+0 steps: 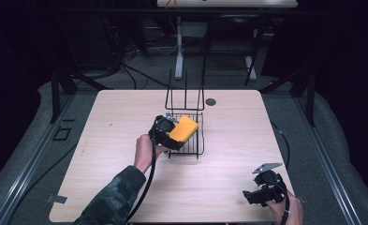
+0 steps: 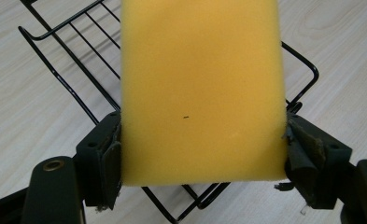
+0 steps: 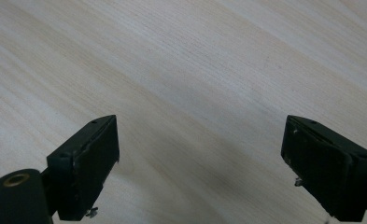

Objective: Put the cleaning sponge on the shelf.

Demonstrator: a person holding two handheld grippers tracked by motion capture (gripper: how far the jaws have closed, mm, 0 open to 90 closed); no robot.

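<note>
Table (image 1: 125, 187): holds the wire rack and both grippers.
Wire rack (image 1: 198, 140): on the table at its middle, toward the far half, upright wires at its far end.
Sponge (image 1: 184, 128): above the rack's bed, between the left gripper's jaws.
Left gripper (image 1: 172, 136): at the rack's near-left side.
Right gripper (image 1: 254, 194): near-right corner of the table, well apart from the rack.
Round hole (image 1: 211, 101): far of the rack, just to its right.
</note>
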